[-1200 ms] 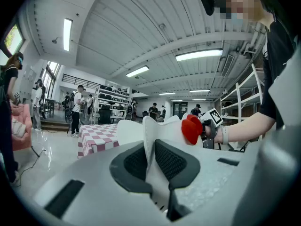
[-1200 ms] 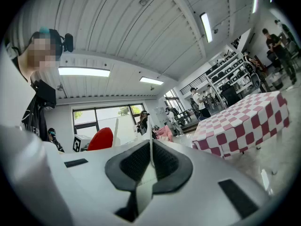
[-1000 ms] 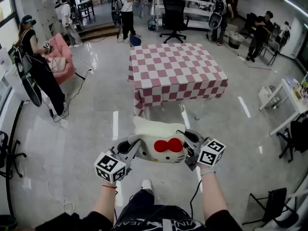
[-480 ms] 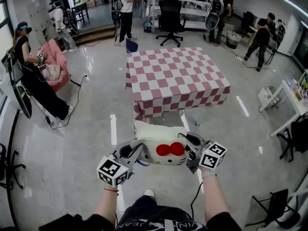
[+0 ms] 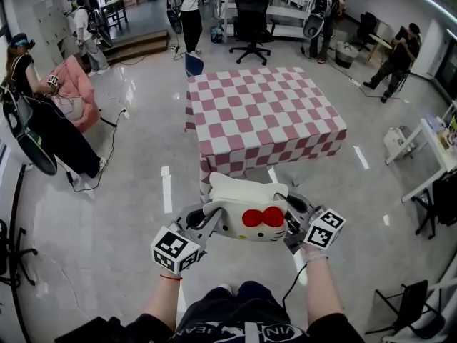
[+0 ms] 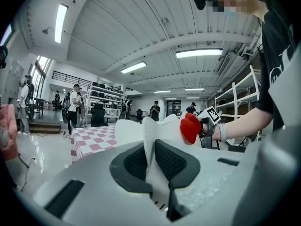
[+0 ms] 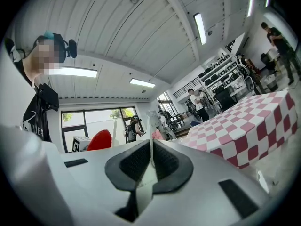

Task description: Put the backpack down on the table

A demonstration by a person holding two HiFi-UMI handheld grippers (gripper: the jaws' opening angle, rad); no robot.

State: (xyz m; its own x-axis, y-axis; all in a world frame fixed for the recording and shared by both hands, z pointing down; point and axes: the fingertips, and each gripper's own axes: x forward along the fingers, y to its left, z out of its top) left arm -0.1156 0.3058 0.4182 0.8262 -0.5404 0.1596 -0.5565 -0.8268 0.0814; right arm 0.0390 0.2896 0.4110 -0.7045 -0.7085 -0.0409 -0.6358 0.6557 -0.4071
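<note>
While I clamp left gripper (image 5: 203,222) and right gripper (image 5: 294,214) on its thin fabric edges, the rounded, plush white backpack (image 5: 243,191) has neared the checkered-cloth bench (image 5: 264,113).

One backpack (image 5: 246,217), one table (image 5: 264,113), two grippers (image 5: 203,224) (image 5: 294,214).

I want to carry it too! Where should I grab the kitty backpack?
Probably by its thin side edges, one from each side. That's how it's held: the left gripper pinches the left edge of the backpack, the right gripper the right. Its soft, wide body hangs level between them, red bow facing up.
</note>
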